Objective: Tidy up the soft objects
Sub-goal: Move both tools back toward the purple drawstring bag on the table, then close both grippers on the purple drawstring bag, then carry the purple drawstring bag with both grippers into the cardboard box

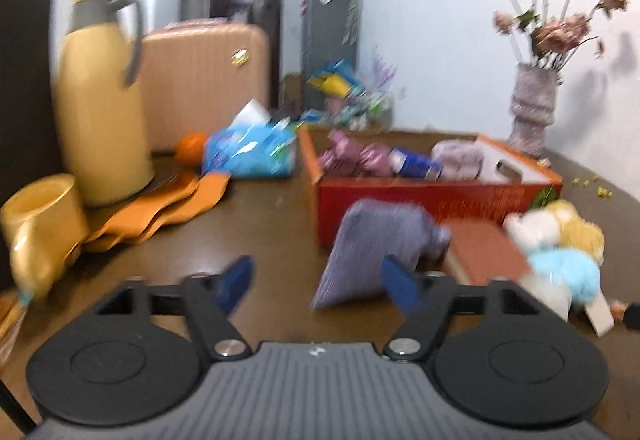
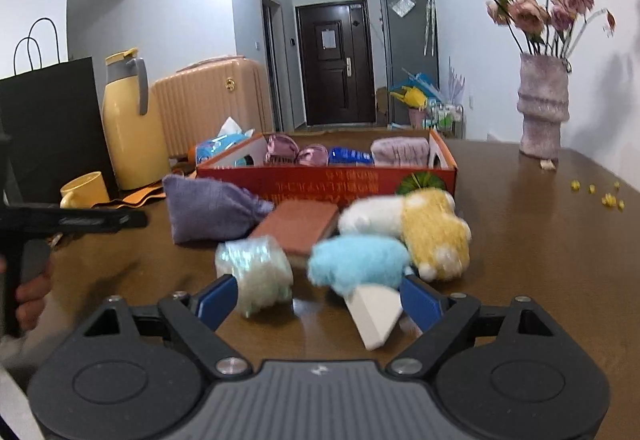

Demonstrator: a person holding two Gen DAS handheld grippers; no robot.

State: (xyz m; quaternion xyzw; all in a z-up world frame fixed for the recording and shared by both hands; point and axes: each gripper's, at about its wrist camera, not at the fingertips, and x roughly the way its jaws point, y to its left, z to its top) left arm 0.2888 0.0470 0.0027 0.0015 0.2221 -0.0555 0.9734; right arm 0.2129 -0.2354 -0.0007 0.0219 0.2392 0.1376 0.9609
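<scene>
The left gripper [image 1: 318,282] stood open, its right finger just in front of the purple pouch [image 1: 368,252], not pinching it. The right gripper [image 2: 318,302] gaped wide around an iridescent roll [image 2: 256,278] and white wedge [image 2: 376,314]; beyond lay the blue plush [image 2: 358,264] and red box [image 2: 326,182].

Both tongs [image 1: 316,286] [image 2: 318,304] agape — tilted downward

A: Counting for you: one red box [image 2: 326,182], one purple pouch [image 2: 210,212], three fluffy puffs [image 2: 434,236].

B: You're also seeing one brown sponge [image 2: 300,226], one vase [image 2: 542,106], one yellow mug [image 2: 85,190].
</scene>
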